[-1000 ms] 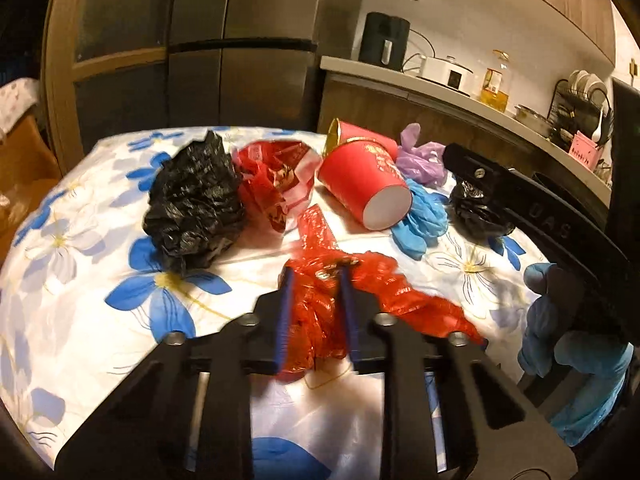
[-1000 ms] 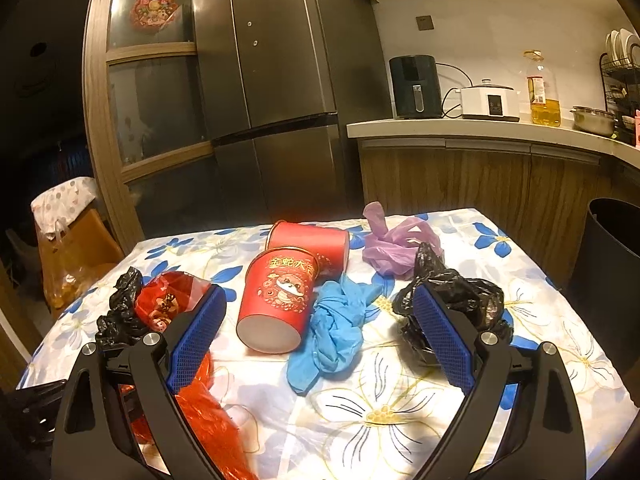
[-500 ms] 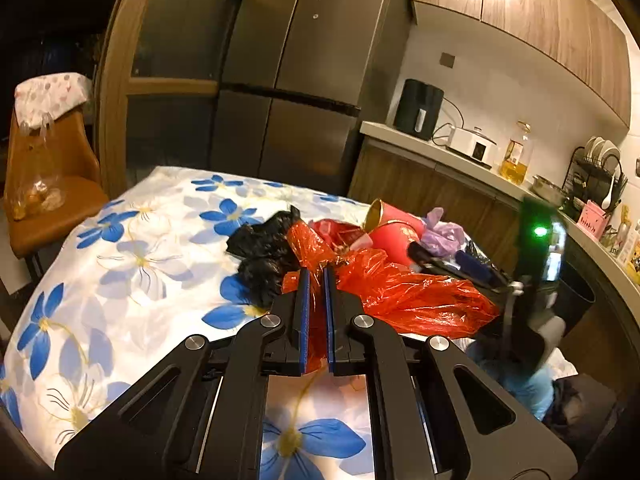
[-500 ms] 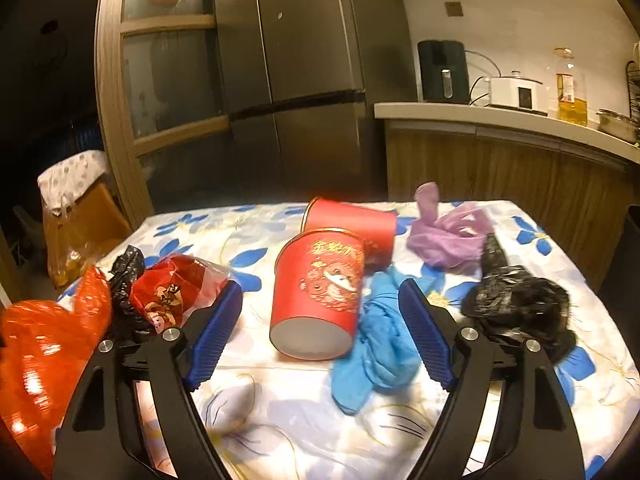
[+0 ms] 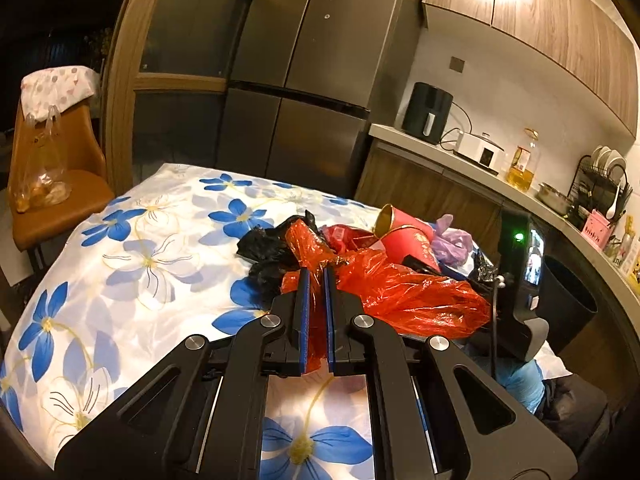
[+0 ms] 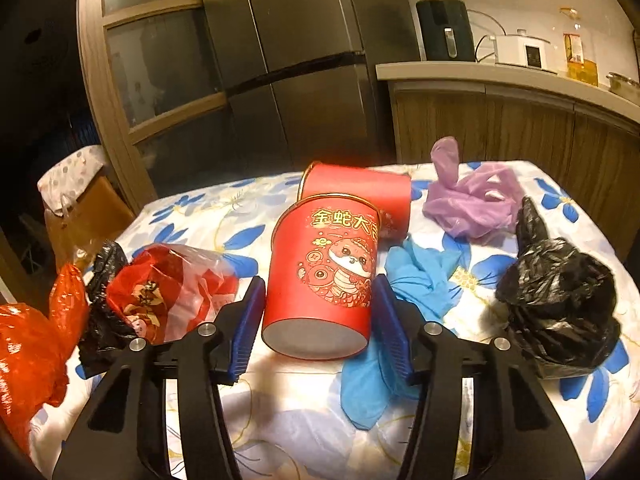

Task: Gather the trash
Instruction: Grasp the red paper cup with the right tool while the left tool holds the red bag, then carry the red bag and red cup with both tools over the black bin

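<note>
My left gripper (image 5: 316, 276) is shut on a crumpled orange-red plastic bag (image 5: 416, 296), which hangs off its right side above the flowered tablecloth (image 5: 140, 240). The same bag (image 6: 28, 344) shows at the left edge of the right wrist view. A red paper cup (image 6: 324, 240) lies on its side with its base toward me. My right gripper (image 6: 319, 284) straddles this cup and its jaws are closing, one blue pad close to each side. A second red cup (image 6: 360, 188) lies just behind the first.
Around the cups lie a blue glove (image 6: 420, 276), a purple bag (image 6: 472, 204), a black bag (image 6: 560, 312), a red-and-clear wrapper (image 6: 168, 288) and another black bag (image 6: 100, 320). A black bin (image 5: 568, 300) stands off the table's right side, a chair (image 5: 52, 200) at the left.
My left gripper has pinched the orange-red bag and lifted it off the table. My right gripper has moved forward and down onto the near red cup, and its jaws have narrowed around it.
</note>
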`<state>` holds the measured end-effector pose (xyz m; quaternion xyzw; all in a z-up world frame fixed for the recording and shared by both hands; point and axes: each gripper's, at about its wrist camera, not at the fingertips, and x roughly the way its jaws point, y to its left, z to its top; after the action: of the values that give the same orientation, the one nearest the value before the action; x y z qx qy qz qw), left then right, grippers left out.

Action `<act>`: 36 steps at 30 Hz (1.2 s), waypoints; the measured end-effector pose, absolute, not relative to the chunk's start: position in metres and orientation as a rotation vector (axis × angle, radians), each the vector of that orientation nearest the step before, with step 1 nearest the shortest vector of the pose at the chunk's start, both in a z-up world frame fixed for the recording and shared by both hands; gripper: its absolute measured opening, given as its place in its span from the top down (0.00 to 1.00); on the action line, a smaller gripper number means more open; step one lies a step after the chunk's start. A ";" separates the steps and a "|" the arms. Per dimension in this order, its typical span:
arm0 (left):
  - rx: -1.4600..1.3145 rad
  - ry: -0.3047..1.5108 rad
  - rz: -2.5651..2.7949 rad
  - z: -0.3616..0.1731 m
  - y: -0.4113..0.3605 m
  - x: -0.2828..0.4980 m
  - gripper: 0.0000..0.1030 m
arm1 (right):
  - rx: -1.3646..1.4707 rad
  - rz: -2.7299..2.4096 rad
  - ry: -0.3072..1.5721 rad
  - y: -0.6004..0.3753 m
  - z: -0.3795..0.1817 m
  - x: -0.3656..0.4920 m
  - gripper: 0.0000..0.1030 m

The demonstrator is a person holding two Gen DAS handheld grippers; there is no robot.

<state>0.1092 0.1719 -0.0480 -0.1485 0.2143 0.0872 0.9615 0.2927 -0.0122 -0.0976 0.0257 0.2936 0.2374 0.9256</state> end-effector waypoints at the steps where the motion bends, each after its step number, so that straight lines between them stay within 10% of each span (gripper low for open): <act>1: -0.300 0.433 0.177 -0.048 0.171 0.109 0.94 | 0.049 0.489 0.588 -0.014 -0.095 0.289 0.48; 36: -0.173 0.377 -0.039 -0.008 0.017 0.144 0.94 | 0.197 0.273 0.296 -0.227 -0.014 0.178 0.49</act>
<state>0.1439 0.0169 -0.0084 -0.0860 0.1869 -0.0196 0.9784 0.1783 -0.2272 -0.0140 0.0976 0.1469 0.1352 0.9750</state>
